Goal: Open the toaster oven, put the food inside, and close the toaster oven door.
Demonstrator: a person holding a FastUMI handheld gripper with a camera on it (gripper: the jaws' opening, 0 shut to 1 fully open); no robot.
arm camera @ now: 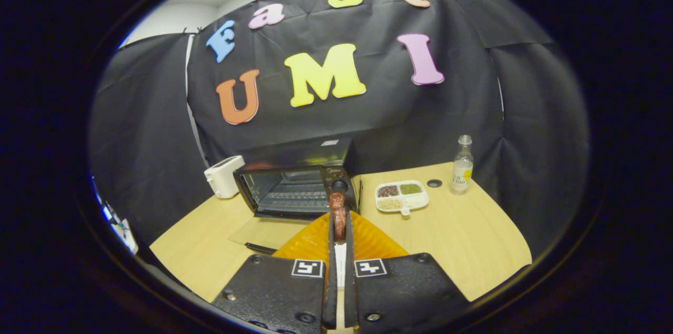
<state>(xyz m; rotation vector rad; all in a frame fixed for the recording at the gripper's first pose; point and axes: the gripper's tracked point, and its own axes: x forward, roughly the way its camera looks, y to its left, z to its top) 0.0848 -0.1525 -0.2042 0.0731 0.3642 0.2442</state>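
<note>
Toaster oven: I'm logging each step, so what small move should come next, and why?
Probably carry the sausage forward toward the rack. The hand-held gripper is shut on the sausage, the toaster oven stands just ahead of the fingers, and its glass door already lies open on the table.

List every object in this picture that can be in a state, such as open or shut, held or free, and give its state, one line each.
Toaster oven: door folded down, open, rack bare.
Sausage: clamped upright between the fingers, above the orange plate.
Gripper: shut on the sausage.
Bottle: upright, uncapped.
Cap: lying beside the bottle.
Divided dish: three compartments filled.
</note>
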